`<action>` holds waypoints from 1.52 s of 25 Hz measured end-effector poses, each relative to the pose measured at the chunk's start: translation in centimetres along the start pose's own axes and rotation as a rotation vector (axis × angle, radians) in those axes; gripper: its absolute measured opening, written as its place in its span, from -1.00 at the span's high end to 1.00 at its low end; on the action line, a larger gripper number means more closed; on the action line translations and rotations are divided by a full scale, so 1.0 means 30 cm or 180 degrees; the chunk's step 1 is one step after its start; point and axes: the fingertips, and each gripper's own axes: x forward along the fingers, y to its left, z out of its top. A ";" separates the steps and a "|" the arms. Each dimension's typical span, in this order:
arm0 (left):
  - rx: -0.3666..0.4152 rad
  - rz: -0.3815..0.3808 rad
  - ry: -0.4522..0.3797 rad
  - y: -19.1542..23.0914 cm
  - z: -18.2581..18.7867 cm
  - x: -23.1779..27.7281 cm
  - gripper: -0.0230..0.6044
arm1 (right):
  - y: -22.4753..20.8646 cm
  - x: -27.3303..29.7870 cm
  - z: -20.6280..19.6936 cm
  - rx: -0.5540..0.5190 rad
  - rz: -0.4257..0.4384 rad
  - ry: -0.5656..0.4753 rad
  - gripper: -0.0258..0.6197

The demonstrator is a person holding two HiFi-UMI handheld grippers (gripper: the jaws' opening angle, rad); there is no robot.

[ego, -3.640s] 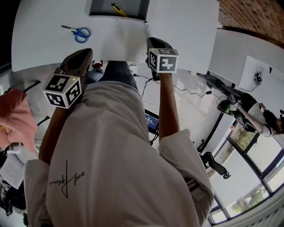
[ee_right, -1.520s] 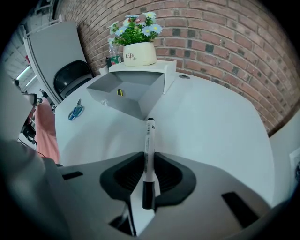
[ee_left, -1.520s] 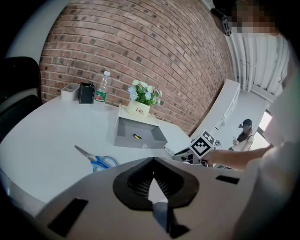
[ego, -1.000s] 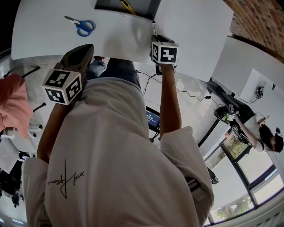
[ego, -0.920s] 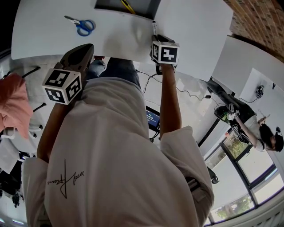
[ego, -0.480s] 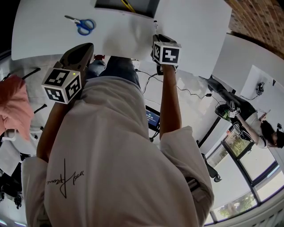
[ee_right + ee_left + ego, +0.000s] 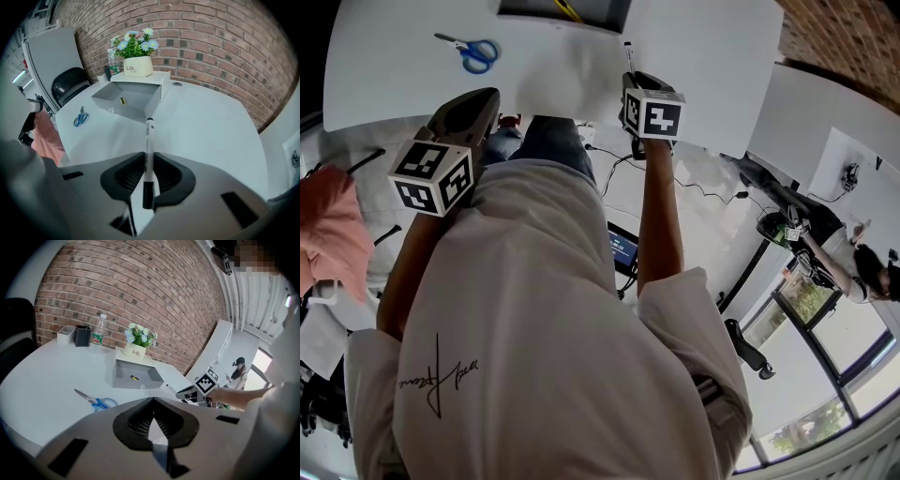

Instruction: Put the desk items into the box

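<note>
My right gripper [image 7: 149, 158] is shut on a white marker [image 7: 149, 140] with a black cap, whose tip points toward the grey box [image 7: 129, 100]. In the head view that marker [image 7: 628, 53] sticks out over the white table [image 7: 703, 56], just short of the box [image 7: 600, 11]. A small yellow item [image 7: 123, 101] lies inside the box. Blue-handled scissors [image 7: 467, 51] lie on the table's left part. My left gripper [image 7: 152, 401] is shut with nothing in it and hangs off the table's near edge, behind the scissors [image 7: 96, 401].
A flower pot [image 7: 138, 65] stands on a white stand behind the box. A bottle [image 7: 97, 333] and small containers [image 7: 77, 335] sit by the brick wall. A black chair [image 7: 70, 82] is at the table's far left. Another person [image 7: 862, 262] stands off to the right.
My right gripper has edged a little forward with the marker toward the box. The left gripper has stayed where it was.
</note>
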 end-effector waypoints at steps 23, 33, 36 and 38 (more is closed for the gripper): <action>0.0010 -0.0079 -0.0030 0.009 0.014 -0.012 0.91 | 0.053 -0.081 0.114 -0.0148 0.0004 -0.0189 0.66; -0.0051 -0.0039 -0.0051 0.018 0.021 -0.008 0.91 | 0.055 -0.078 0.184 -0.0281 0.0042 -0.0229 0.66; -0.0045 -0.0014 -0.0062 0.024 0.020 -0.015 0.91 | 0.069 -0.077 0.212 -0.0345 0.0063 -0.0256 0.66; -0.0061 0.0004 -0.0062 0.031 0.021 -0.016 0.91 | 0.076 -0.072 0.231 -0.0381 0.0082 -0.0264 0.66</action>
